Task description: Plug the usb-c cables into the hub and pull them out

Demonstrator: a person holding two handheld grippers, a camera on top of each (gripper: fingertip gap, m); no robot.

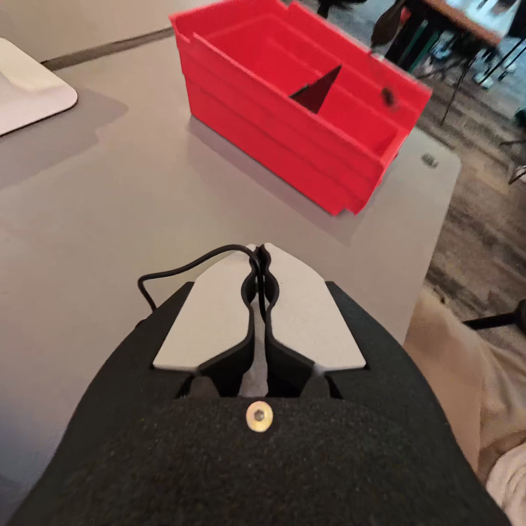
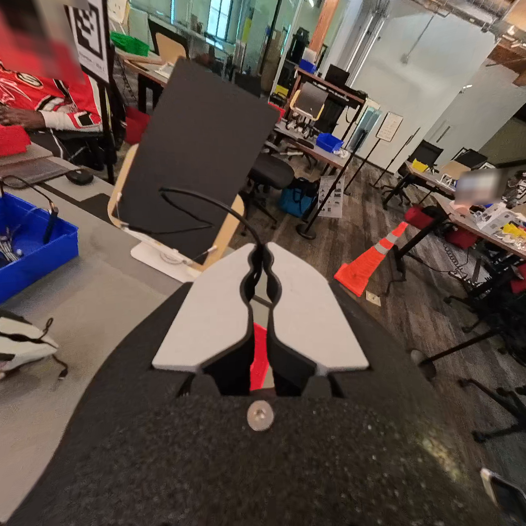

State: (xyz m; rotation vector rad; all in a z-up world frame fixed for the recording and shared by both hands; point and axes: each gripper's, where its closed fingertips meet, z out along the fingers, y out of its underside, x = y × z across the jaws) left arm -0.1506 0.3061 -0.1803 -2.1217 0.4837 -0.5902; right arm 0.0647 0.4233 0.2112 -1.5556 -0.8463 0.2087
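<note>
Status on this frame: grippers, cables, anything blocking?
Left gripper shut on black cable, over grey table. Right gripper shut on thin black cable, raised. Hub not visible. Red bin ahead of left, not touching.

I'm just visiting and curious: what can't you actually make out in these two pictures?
- Hub: in neither view.
- Cable plug, left wrist view: hidden between the left gripper fingers.
- Cable in the right gripper, right wrist view: its clamped end hidden.
- Red bin: blurred.
</note>
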